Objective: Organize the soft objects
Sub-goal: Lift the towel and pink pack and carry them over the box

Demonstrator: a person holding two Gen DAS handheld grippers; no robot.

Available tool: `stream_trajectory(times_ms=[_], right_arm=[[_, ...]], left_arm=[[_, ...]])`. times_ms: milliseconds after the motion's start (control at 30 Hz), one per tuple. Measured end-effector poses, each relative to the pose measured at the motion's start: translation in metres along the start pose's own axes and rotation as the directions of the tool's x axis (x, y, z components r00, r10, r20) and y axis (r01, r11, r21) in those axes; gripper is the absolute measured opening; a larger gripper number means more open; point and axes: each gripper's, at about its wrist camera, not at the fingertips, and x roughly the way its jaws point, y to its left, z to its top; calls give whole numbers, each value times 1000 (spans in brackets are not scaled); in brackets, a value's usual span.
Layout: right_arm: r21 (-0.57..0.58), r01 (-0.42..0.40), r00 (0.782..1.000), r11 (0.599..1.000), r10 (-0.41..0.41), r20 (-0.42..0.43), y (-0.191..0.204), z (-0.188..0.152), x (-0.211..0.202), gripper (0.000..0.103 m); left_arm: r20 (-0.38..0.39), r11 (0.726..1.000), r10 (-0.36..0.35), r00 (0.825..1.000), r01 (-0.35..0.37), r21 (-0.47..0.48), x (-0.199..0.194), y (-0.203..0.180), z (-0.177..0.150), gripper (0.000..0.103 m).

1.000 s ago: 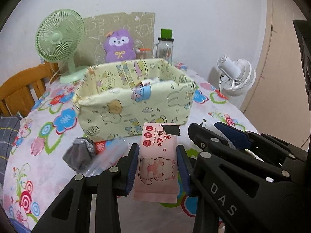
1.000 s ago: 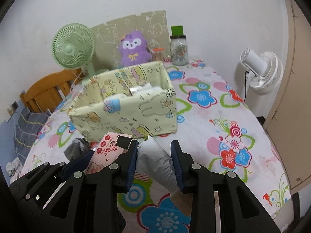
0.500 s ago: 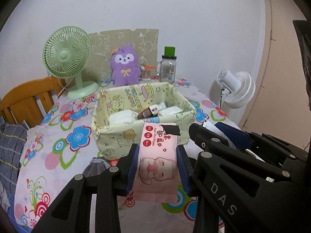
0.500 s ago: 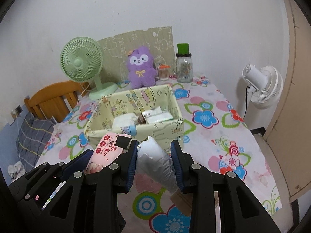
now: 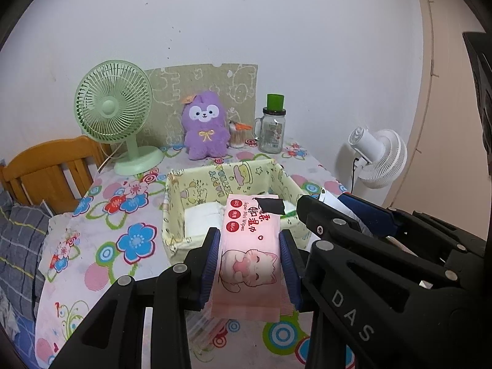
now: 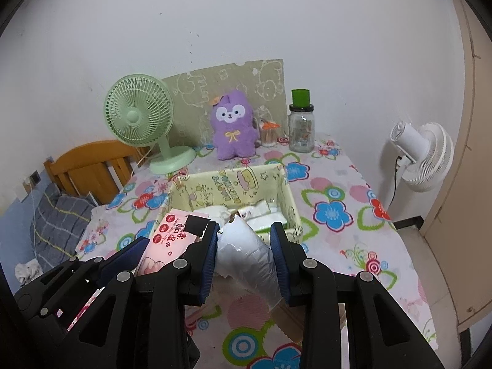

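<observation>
Above the yellow box (image 5: 196, 184), left tongs (image 5: 250, 264) grip "Super Mini Wipes" pack (image 5: 250, 246); right tongs (image 6: 244, 256) grip white pouch (image 6: 246, 249).

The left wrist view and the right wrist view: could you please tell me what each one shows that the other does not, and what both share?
Only the left wrist view shows the cat printed on the pink wipes pack between the left gripper fingers. Only the right wrist view shows the white plastic bag whole, clamped in the right gripper, and grey cloth at far left. Both show the yellow box, green fan, purple plush, jar and white fan.
</observation>
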Motion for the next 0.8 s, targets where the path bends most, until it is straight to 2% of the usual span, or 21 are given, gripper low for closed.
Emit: stream_trajectory(times_ms=[533,800], right_arm=[[-16,-18,1000,1000,18,14,1,33,14,37],[-14,-28,1000,1000,28,9,-2,48,35,37]], left_arm=[[20,1000,15,1000,-14,-7,11,6,30,39],[16,1000,18,1000,-17,-11,28,10,44,39]])
